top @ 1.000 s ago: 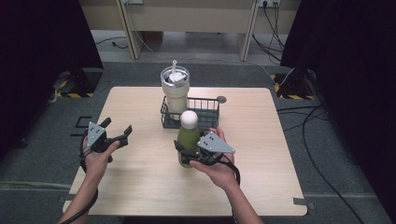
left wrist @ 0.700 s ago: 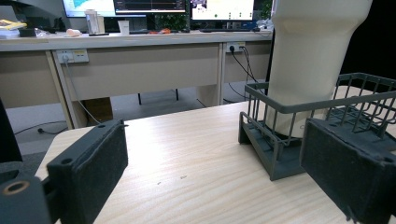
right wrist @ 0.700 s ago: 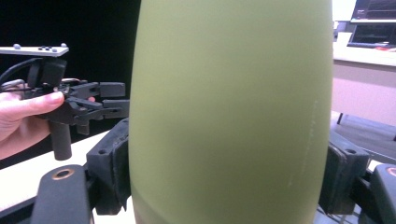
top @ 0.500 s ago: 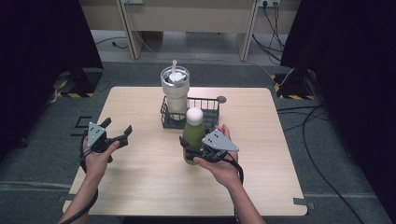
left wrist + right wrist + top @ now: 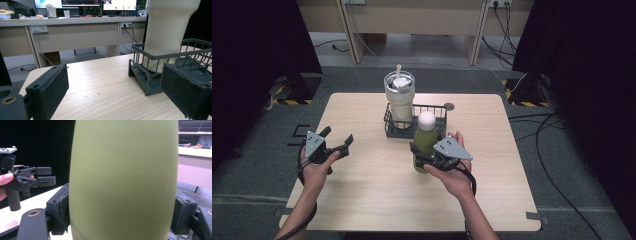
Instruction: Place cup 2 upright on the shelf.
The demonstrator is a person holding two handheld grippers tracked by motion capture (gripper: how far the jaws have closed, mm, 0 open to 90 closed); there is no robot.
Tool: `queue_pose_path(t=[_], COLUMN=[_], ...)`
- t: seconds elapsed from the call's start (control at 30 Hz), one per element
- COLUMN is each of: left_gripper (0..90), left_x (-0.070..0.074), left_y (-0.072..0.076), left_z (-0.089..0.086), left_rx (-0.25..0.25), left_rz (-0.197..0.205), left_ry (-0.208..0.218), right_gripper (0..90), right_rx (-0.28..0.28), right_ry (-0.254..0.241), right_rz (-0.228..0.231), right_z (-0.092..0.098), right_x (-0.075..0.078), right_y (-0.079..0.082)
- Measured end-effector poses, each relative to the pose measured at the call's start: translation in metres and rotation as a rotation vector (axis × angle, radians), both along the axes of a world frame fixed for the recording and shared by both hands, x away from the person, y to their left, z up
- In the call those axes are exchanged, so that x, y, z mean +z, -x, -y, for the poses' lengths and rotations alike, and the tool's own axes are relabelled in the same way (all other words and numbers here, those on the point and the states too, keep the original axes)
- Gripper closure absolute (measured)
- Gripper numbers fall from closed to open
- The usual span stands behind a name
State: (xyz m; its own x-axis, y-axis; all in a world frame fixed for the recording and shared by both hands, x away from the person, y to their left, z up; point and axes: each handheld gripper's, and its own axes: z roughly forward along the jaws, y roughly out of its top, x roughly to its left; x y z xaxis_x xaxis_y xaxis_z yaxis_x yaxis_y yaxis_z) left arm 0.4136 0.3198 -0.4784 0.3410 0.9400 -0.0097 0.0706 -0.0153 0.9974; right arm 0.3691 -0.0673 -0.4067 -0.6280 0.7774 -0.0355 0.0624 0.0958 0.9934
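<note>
An olive-green bottle (image 5: 424,142) with a round white cap stands upright just in front of the black wire basket (image 5: 432,106). My right gripper (image 5: 423,160) is shut on the bottle's lower body, one pad on each side. In the right gripper view the green bottle (image 5: 122,180) sits between the jaws of the right gripper (image 5: 122,212). I cannot tell whether its base touches the table. My left gripper (image 5: 337,137) is open and holds nothing near the table's left edge. In its own view the left gripper (image 5: 112,92) points at the basket (image 5: 160,56).
A tall cream tumbler (image 5: 399,100) with lid and straw stands in the basket's left half; the tumbler (image 5: 167,27) rises above the wire rim. A small round disc (image 5: 449,106) lies behind the basket. Bare wooden tabletop (image 5: 377,190) spreads in front, with desks beyond the table.
My right gripper has carried the green bottle slightly to the right and toward the basket. The left gripper has stayed where it was.
</note>
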Motion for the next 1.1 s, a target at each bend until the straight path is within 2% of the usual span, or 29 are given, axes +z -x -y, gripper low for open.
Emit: queue_pose_path(t=[0.4,1.1], left_gripper=[7.5,7.6], left_x=[0.0,0.0], left_y=[0.0,0.0], left_z=[0.0,0.001], left_rx=[0.003,0.002], left_rz=[0.0,0.0], left_ry=[0.0,-0.001], right_gripper=[22.4,22.4], right_rx=[-0.049,-0.105], right_ry=[0.0,-0.01], right_rz=[0.017,0.03], right_z=[0.009,0.018], right_x=[0.005,0.012], right_y=[-0.005,-0.013])
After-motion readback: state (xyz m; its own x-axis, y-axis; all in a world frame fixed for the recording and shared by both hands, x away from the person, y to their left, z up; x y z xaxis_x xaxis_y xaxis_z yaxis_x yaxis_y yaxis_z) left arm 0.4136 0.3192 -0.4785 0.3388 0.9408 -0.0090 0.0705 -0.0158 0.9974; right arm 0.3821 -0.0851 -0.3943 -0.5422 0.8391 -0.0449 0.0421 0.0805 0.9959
